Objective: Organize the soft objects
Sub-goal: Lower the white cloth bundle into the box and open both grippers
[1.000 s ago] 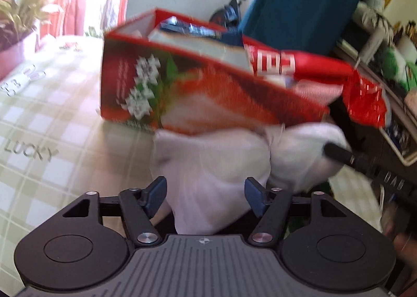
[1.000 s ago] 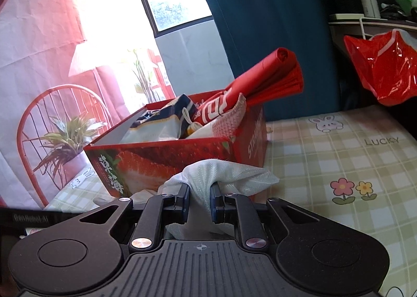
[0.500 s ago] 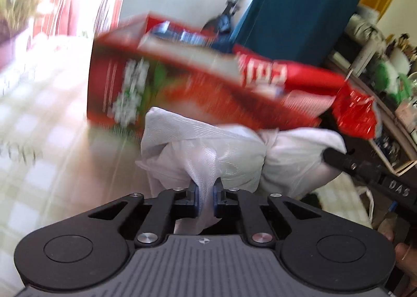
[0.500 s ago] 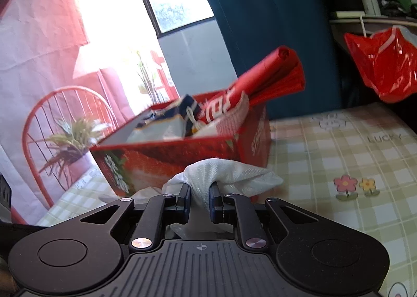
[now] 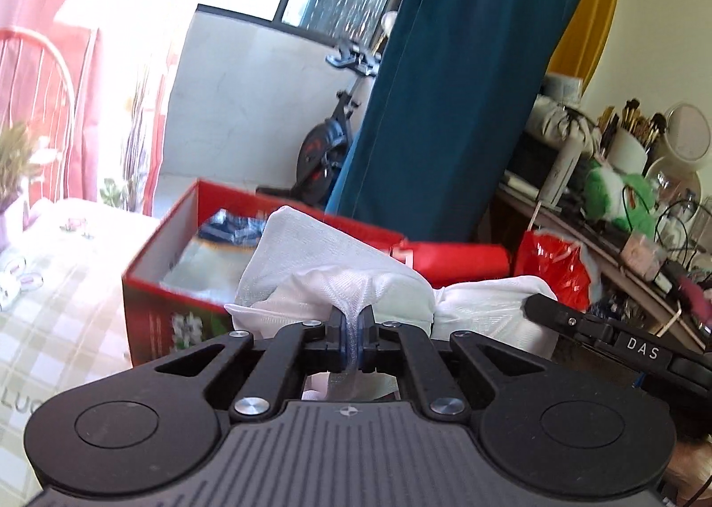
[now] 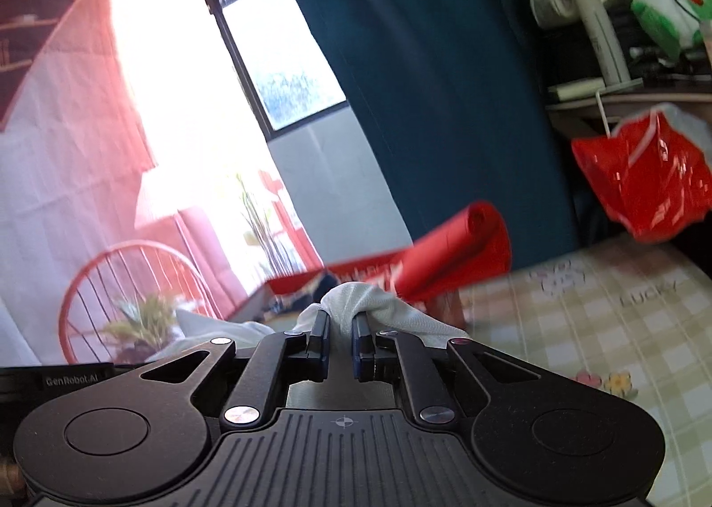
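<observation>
A white cloth (image 5: 338,267) hangs bunched between both grippers, lifted off the checked tablecloth. My left gripper (image 5: 351,329) is shut on a fold of it near its middle. In the right wrist view the same white cloth (image 6: 378,307) drapes over my right gripper (image 6: 341,331), which is shut on another fold. The right gripper's arm (image 5: 578,324) enters the left wrist view at the cloth's right end. Behind the cloth stands a red strawberry-print box (image 5: 155,302) with packets inside and a red roll (image 6: 458,244) sticking out.
The checked tablecloth (image 6: 600,311) stretches to the right of the box. A red plastic bag (image 6: 645,182) hangs from a cluttered shelf at right. A potted plant (image 6: 138,320) and red chair (image 6: 102,267) stand at left. A teal curtain (image 5: 467,84) hangs behind the box.
The left gripper closed on the white cloth, which lay between its open jaws. Both grippers then rose with the cloth, so the box now sits lower in both views.
</observation>
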A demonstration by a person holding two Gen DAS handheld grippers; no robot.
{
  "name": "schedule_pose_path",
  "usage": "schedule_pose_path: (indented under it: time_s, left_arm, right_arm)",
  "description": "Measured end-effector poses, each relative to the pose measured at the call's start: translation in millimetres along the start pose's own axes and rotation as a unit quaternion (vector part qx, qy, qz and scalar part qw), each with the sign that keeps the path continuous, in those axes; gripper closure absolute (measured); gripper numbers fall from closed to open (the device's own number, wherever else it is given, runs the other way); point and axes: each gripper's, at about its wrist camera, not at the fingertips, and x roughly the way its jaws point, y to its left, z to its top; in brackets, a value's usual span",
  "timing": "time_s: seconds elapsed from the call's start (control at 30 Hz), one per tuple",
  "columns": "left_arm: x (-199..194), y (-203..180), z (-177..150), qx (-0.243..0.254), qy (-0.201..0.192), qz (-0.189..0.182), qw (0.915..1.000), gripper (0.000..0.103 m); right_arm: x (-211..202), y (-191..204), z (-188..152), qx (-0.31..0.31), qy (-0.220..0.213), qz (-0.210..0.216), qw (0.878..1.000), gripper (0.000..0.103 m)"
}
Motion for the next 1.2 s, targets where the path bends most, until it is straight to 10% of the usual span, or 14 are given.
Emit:
schedule_pose_path:
  time_s: [0.57, 1.2]
  left_arm:
    - [25, 18, 90, 0.045, -0.046, 0.053, 0.9965, 0.097]
    - [143, 52, 55, 0.120, 0.172, 0.099, 0.9727, 0.097]
  right_arm:
    - [70, 56, 70, -0.132, -0.059, 0.038, 0.989, 0.094]
    - [193, 11, 8, -0.065, 0.202, -0.049, 0.976, 0.093]
